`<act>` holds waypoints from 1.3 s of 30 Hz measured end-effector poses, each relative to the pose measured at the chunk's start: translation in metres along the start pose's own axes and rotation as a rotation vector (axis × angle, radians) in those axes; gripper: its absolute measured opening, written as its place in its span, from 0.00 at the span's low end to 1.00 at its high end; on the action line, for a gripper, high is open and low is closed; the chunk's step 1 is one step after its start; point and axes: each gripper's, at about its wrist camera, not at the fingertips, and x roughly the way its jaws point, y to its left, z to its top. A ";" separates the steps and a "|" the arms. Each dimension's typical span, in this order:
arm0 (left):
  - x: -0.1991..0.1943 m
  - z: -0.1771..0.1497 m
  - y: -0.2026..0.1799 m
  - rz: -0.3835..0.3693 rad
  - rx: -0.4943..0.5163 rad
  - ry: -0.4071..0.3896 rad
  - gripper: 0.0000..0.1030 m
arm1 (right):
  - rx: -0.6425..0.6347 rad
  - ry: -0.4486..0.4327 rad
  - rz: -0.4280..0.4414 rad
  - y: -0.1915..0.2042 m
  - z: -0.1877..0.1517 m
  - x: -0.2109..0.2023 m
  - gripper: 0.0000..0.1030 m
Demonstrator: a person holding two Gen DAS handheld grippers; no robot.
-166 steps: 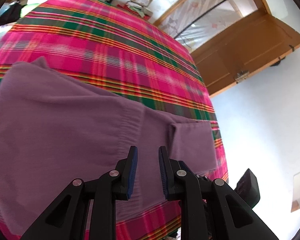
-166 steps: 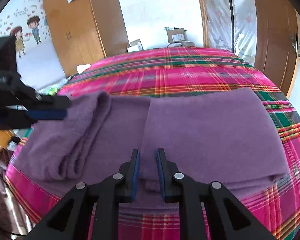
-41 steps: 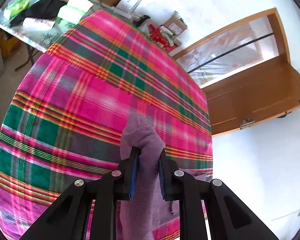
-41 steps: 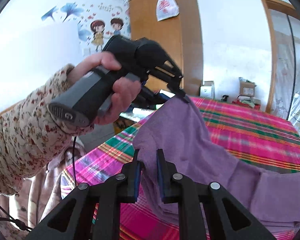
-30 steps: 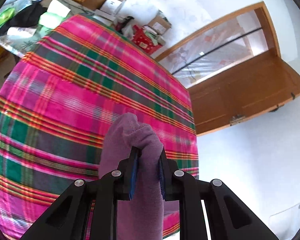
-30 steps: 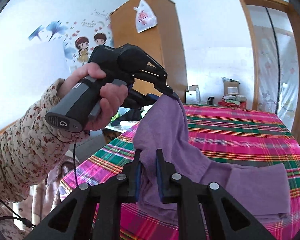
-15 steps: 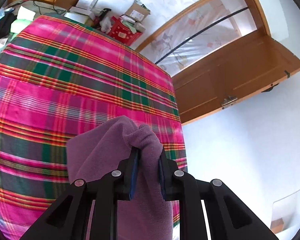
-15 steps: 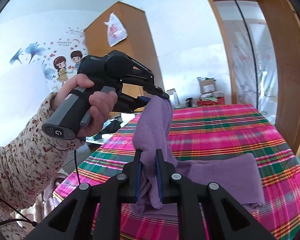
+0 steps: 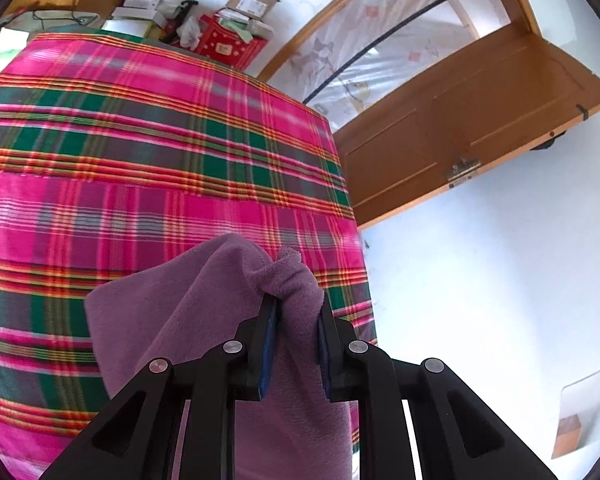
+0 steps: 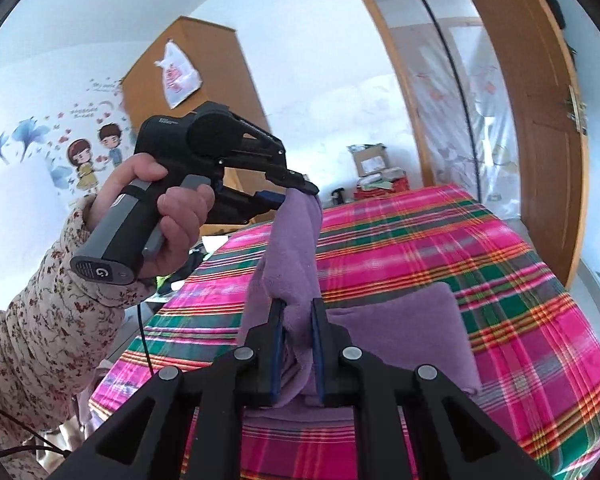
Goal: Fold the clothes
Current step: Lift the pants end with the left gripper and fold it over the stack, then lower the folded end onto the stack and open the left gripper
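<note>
The purple garment (image 10: 296,252) is hanging in the air above the bed, with its far end lying folded on the plaid bedspread (image 10: 440,240). The right gripper (image 10: 298,344) is pinching one bunched edge of it between its blue pads, and the left gripper (image 9: 296,344) is pinching another bunch; in the right wrist view the left gripper is showing up high, gripped by the person's hand (image 10: 168,216) in a flowered sleeve (image 10: 40,332).

Both grips are biting thick wads of fleece rather than a flat edge, so a layer may be working loose and sliding out once the cloth is pulled taut. The two held points are also sitting at uneven heights, so the fold could be landing skewed over the part already lying down. Dragging the hanging part across the bedspread could be rumpling that folded end.
</note>
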 end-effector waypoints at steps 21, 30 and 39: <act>0.110 0.005 -0.016 0.020 0.018 0.174 0.18 | 0.178 0.061 -0.146 -0.074 -0.025 0.012 0.12; 0.140 0.003 -0.012 0.034 0.015 0.220 0.18 | 0.233 0.096 -0.173 -0.093 -0.037 0.019 0.11; 0.143 0.001 -0.011 -0.038 0.058 0.241 0.22 | 0.224 0.126 -0.280 -0.103 -0.046 0.024 0.11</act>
